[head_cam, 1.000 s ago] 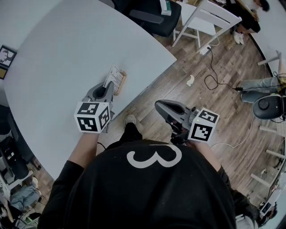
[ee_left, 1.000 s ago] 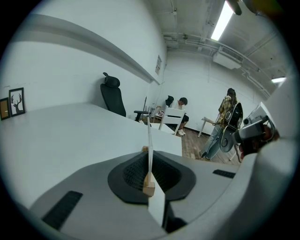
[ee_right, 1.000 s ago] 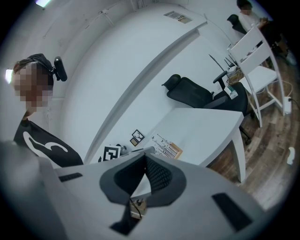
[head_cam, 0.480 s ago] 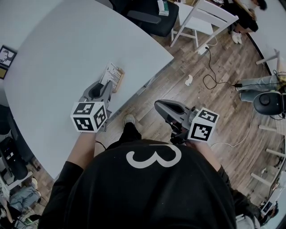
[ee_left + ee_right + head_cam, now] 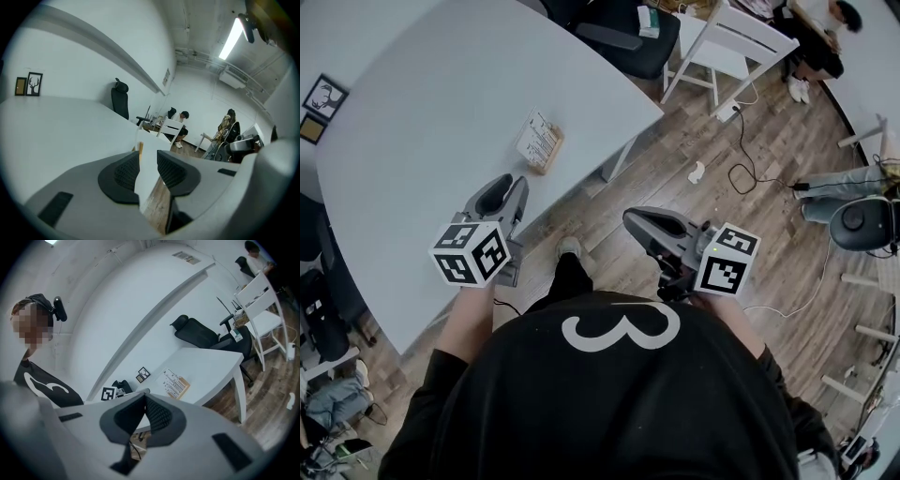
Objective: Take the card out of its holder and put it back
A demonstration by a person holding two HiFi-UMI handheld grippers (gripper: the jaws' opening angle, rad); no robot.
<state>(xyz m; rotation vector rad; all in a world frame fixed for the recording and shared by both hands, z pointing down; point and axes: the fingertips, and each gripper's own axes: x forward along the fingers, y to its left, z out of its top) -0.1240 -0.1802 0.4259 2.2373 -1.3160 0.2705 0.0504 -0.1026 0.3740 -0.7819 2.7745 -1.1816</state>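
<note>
A white printed card [image 5: 533, 138] stands in its wooden holder [image 5: 550, 156] near the white table's [image 5: 412, 122] front edge. My left gripper [image 5: 508, 187] hovers over that edge a short way in front of the card, apart from it. Its jaws stand open with nothing between them, and the left gripper view looks through the left gripper [image 5: 147, 157] at the card [image 5: 149, 142] beyond. My right gripper [image 5: 631, 221] hangs over the wooden floor beside the table, shut and holding nothing. In its own view the right gripper [image 5: 144, 397] is shut, with the card [image 5: 173, 382] on the table behind.
Two small picture frames [image 5: 321, 105] lie at the table's far left. A black office chair [image 5: 623, 28] and a white chair [image 5: 722, 42] stand beyond the table. Cables [image 5: 750, 159] trail across the floor on the right. A person [image 5: 811, 28] sits far back.
My left gripper has drawn back from the card toward me and to the left, leaving the card standing in the holder. The right gripper has stayed where it was.
</note>
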